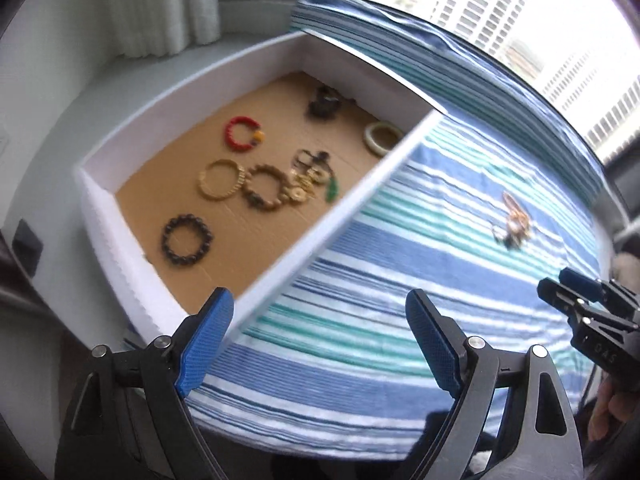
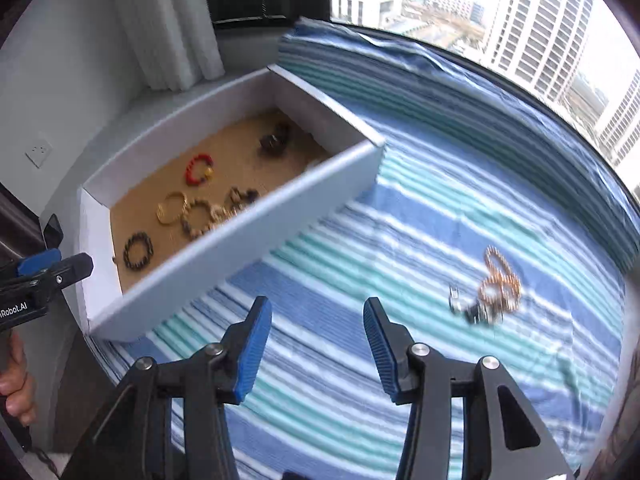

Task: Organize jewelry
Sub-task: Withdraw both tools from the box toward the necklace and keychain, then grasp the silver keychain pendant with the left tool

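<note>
Tray: white foam walls, cardboard floor; I count three separate round bead bracelets, others clustered.
Cloth: striped; golden bead tangle near its right edge.
Left gripper: wide, empty.
Right gripper: half-spread, empty.

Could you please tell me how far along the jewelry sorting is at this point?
Mostly done: several bead bracelets, including a red one, lie in the white cardboard-floored box. Both the left gripper and the right gripper are open and empty. A small jewelry pile remains on the striped cloth.
</note>
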`<state>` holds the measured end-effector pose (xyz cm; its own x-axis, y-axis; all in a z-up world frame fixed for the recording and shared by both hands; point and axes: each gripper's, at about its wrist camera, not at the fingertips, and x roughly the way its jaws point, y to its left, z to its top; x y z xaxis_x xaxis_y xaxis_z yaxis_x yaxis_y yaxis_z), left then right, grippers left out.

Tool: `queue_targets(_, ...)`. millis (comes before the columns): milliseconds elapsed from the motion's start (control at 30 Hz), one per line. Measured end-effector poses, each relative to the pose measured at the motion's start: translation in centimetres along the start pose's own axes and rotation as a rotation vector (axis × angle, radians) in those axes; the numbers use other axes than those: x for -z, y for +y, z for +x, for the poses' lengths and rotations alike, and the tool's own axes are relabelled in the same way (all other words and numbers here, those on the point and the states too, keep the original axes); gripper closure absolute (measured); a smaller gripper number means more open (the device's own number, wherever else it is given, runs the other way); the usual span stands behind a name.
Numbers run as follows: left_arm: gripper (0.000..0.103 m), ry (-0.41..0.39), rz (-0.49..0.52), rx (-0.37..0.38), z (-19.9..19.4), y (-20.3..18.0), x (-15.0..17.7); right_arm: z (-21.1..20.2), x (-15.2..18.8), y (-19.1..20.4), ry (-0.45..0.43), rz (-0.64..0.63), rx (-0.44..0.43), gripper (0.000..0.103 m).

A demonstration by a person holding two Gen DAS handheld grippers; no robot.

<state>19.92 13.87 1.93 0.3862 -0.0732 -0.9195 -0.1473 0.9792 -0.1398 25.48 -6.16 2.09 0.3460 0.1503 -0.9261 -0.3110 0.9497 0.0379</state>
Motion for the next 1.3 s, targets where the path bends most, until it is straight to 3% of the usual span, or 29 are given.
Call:
queue_targets(100, 0.015, 0.062, 0.098, 0.12, 0.6, -2.2, 0.7, -2.1, 3.9, -2.2, -0.007, 0.13, 0.075, 0.054)
queue_targets(200, 0.015, 0.109, 0.241, 0.192, 0.9, -4.0, 0.2, -3.3, 6.6, -3.5, 0.01, 0.232, 0.134, 0.054)
queue_targets(333, 0.013, 0.088, 0.378, 0.169, 0.6, -6.1, -1.1, -5.6, 8.6, -4.9, -0.044, 0.384, 0.206, 0.054)
queue_targets(400, 0.006, 0.06, 0.409, 0.161, 0.1, -7.2, -1.9, -6.9, 9.1, -5.7, -0.062, 0.447, 0.242, 0.054)
queue_targets(533, 0.005, -0.025, 0.479, 0.14, -1.6, -9.2, -2.6, -8.3, 9.2, -6.5, -0.075, 0.486, 0.314, 0.054)
queue_targets(633, 0.005, -0.029, 0.482, 0.16, -2.0, -9.7, -3.0, -8.7, 8.9, -7.0, -0.057, 0.475, 0.37, 0.054)
queue_targets(933, 0.005, -0.047, 0.473, 0.156, -2.2, -13.1, -3.8, -10.4, 8.6, -9.3, -0.067, 0.457, 0.426, 0.054)
queue_targets(1067, 0.005, -0.078, 0.46, 0.105, -2.0, -15.2, -4.0, -10.0, 8.6, -11.9, -0.09, 0.453, 0.401, 0.054)
queue_targets(1300, 0.005, -0.018, 0.331, 0.015, 1.1, -19.1, -3.3, -6.2, 9.3, -18.6, -0.118, 0.405, 0.26, 0.054)
